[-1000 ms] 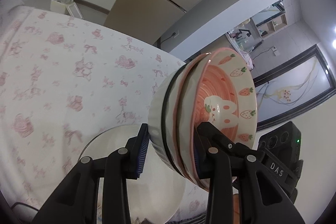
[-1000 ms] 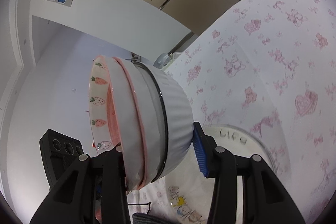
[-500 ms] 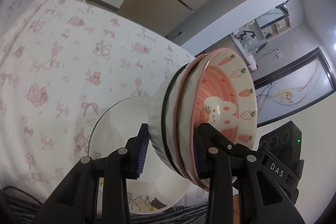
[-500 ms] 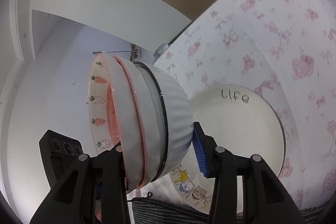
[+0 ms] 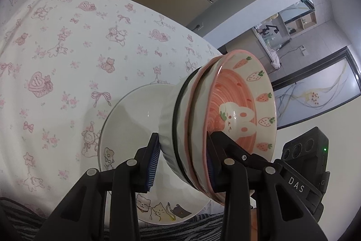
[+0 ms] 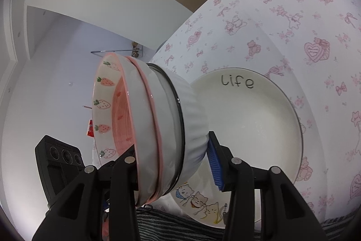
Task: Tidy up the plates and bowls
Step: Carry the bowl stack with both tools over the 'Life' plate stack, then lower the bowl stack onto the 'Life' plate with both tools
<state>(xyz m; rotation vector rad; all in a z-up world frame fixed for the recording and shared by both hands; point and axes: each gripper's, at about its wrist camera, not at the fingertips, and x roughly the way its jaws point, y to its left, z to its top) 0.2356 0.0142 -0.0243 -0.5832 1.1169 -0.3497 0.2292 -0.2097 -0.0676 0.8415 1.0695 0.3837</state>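
The nested stack of ceramic bowls (image 5: 216, 125), a pink bunny-and-strawberry bowl innermost, another pink-rimmed bowl around it and a white ribbed bowl with a dark rim outermost, is held up in the air on its side, mouth turned sideways, clear of the surface. Both claws have it. The left claw (image 5: 183, 164) pinches the stack's wall, one blue-padded finger on the ribbed outside and the other reaching inside the bunny bowl. The right claw (image 6: 173, 164) does the same from the opposite side of the stack, one finger on the ribbed white wall and one inside the pink bowl. Each claw is closed to about the thickness of the nested walls.

Just beyond and below the stack lies a wide white plate with cartoon cats and the word "life" (image 6: 255, 119), resting on the pink-printed white tablecloth (image 5: 67, 55) over the surface. The plate's near edge sits close to the surface's edge, by a striped grey cloth (image 6: 176, 227).

My worry is the tilt. The bowls are only nested, so the inner ones could slide out of the ribbed one if either pinch eases. If the two claws move unevenly, the stack could twist and slip. Set down too steeply, the foot could knock the plate's rim, or shove the plate off the near edge.
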